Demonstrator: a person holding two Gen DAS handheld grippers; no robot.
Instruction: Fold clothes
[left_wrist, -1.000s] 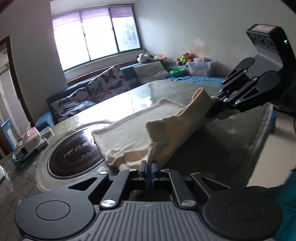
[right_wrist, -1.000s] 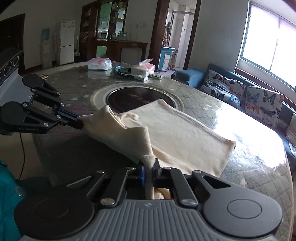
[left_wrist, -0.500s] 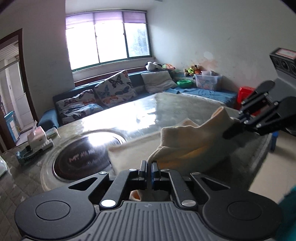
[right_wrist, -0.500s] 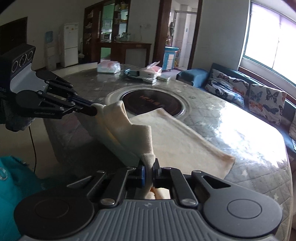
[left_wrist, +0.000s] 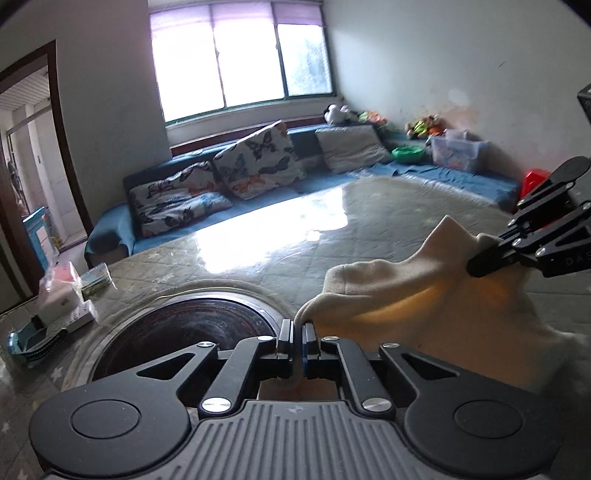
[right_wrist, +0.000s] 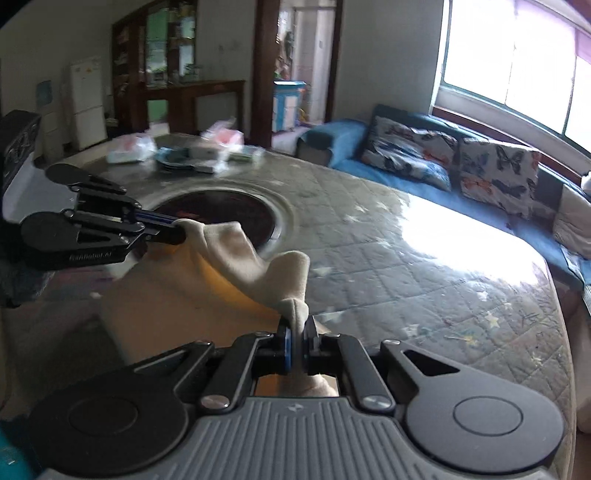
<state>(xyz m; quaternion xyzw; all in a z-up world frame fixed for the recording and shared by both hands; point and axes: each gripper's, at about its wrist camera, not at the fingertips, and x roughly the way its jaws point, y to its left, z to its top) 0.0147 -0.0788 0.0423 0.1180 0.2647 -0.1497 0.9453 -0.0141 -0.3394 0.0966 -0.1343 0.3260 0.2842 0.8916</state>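
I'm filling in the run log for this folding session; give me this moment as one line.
phase: fold carry | left gripper: shut on cream fabric garment | right gripper: shut on garment | garment: edge lifted over quilted table

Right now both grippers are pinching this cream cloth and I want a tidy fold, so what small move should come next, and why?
Probably carry both corners forward, level, then lower them. The left gripper and right gripper are each shut on the cream cloth, which sags between them above the quilted table, its lower part hanging in shadow. Keeping the pinched edge taut should let it lie flat.
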